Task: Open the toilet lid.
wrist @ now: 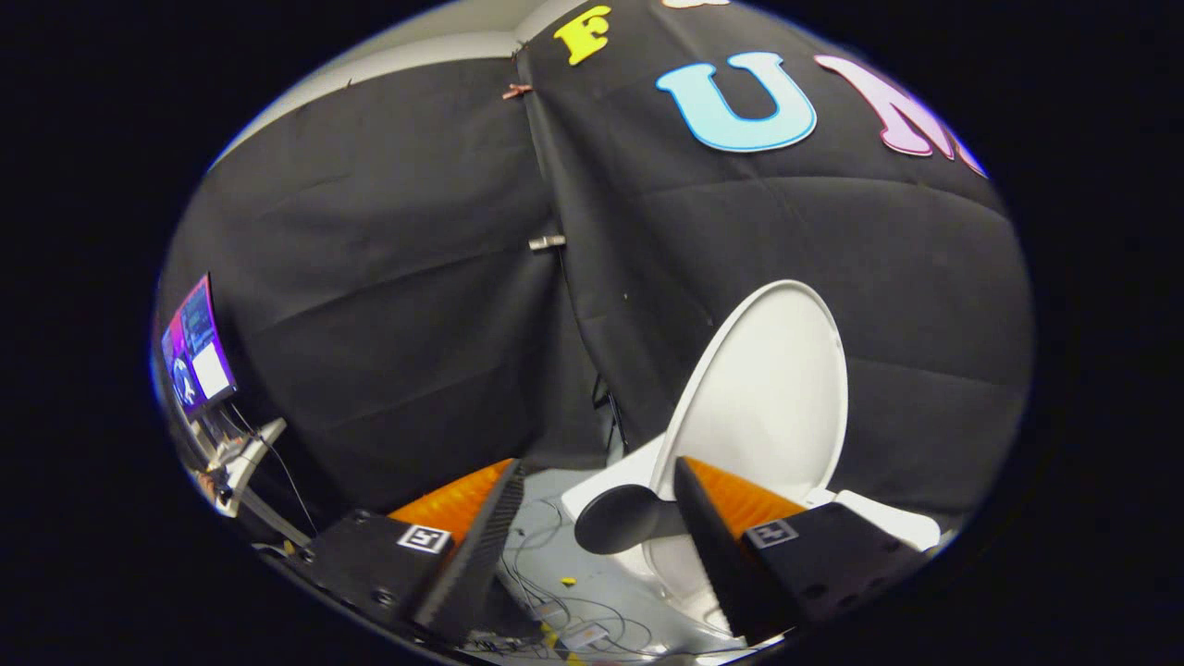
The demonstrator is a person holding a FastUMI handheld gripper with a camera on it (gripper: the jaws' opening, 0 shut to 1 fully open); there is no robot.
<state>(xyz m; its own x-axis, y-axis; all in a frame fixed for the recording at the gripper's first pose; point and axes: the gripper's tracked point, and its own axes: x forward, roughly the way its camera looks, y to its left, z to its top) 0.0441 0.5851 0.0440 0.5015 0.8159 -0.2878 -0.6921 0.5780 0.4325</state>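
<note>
I see my gripper (597, 513) with its 2 fingers spread wide apart and nothing held between them; cables (564, 592) trail over the pale floor (592, 564) in the gap. The toilet lid (768, 388) stands raised, nearly upright, just beyond the right finger, which crosses in front of its lower edge, and the white toilet (888, 518) body sits below it against the black cloth wall (388, 277). Off past the left finger, a lit monitor (196, 344) stands on a stand (245, 458) near the wall.

Toilet bowl (666, 555) mostly hidden behind the right finger, monitor (196, 347) cut off, perhaps blurred
</note>
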